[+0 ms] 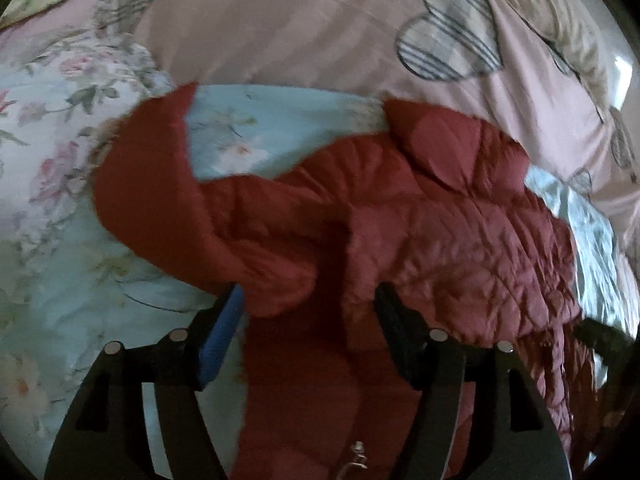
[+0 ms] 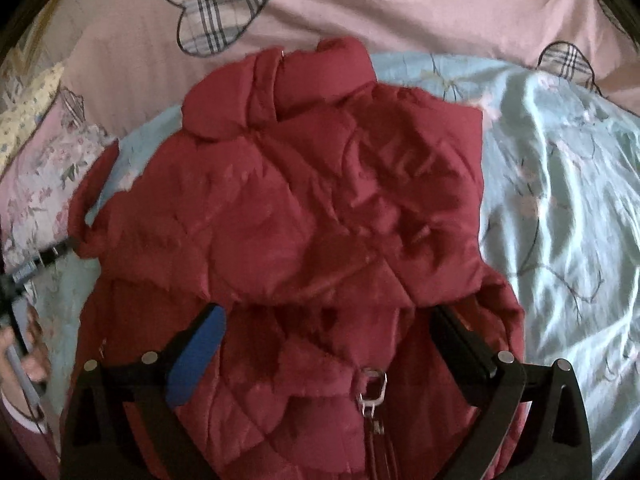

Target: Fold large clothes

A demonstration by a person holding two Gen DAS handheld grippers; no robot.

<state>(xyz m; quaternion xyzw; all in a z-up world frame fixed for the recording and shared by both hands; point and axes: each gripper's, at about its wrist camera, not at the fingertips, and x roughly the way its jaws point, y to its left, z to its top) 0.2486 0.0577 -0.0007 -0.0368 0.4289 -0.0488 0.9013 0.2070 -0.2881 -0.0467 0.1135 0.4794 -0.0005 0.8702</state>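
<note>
While the red puffy jacket (image 2: pixel 304 216) lies bunched on the blue flowery sheet (image 2: pixel 560 200), its collar points away and its zipper (image 2: pixel 374 390) runs back toward the right gripper (image 2: pixel 328 344). That gripper is right over it, jaws wide and holding nothing. The left gripper (image 1: pixel 312 320) sits at the jacket's side, partly open, empty too. A pink quilt (image 2: pixel 380 8) lies beyond.

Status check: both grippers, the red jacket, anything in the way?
Left gripper open, right gripper open, nothing pinched. Red quilted jacket lies rumpled on the light blue floral sheet, collar far side. Nothing blocking it.
</note>
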